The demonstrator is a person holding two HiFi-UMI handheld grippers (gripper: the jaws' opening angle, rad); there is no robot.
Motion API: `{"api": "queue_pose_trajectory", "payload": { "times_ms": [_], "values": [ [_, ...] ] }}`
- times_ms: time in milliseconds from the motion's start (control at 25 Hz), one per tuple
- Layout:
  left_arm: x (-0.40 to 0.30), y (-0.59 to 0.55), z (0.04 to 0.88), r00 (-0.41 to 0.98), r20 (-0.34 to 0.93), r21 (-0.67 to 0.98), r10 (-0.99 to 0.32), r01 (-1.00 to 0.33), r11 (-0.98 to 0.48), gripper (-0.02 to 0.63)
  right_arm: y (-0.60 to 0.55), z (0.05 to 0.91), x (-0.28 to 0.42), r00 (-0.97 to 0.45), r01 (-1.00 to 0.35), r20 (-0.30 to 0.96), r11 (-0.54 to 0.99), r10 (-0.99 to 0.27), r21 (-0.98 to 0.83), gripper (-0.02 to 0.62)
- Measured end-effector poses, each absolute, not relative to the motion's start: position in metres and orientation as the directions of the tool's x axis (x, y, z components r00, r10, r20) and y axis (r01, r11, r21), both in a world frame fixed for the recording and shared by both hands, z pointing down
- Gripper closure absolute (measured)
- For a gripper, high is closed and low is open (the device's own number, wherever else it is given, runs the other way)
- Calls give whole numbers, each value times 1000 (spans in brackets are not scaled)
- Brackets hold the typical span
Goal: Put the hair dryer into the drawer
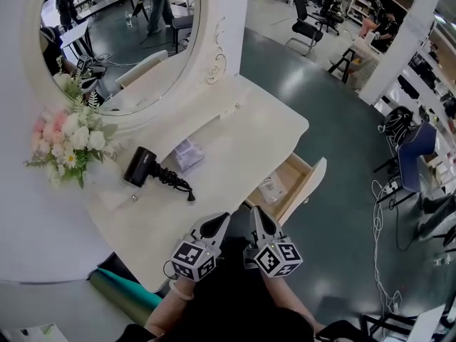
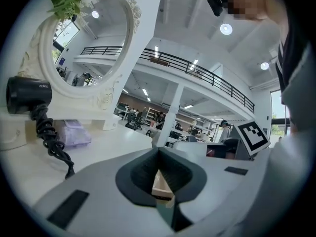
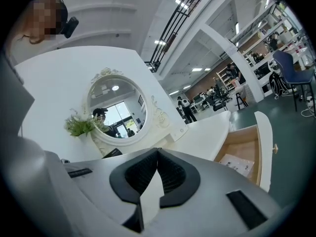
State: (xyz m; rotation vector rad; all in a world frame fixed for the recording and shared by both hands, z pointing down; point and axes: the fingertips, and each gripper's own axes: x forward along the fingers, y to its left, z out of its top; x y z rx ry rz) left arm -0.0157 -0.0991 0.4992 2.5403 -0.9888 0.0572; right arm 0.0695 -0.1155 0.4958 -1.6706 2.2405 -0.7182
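The black hair dryer (image 1: 142, 166) lies on the white dressing table (image 1: 242, 130) below the mirror, its coiled cord (image 1: 177, 181) trailing to the right. It also shows in the left gripper view, hair dryer (image 2: 27, 95) at the far left. The drawer (image 1: 315, 180) stands pulled open at the table's right front, with a clear packet (image 1: 271, 189) inside. My left gripper (image 1: 221, 221) and right gripper (image 1: 256, 215) hover side by side at the table's front edge, both shut and empty. The left gripper (image 2: 158, 149) is well short of the dryer. The right gripper (image 3: 158, 150) points past the open drawer (image 3: 264, 147).
A round mirror (image 1: 121, 41) rises behind the table, with a bouquet of flowers (image 1: 68, 141) at its left. A pale purple packet (image 1: 189, 154) lies just right of the dryer. A green roll (image 1: 125, 294) lies below the table's front left. Chairs and desks stand across the floor at right.
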Motion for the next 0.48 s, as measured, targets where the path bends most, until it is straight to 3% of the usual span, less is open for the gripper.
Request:
{"api": "queue_pose_trajectory", "payload": {
  "times_ms": [480],
  "values": [
    [-24,-152,493,628,170,370,-759,-755,-542,581,-185,484,70,-431,-814,97,340,-897,-470,571]
  ]
}}
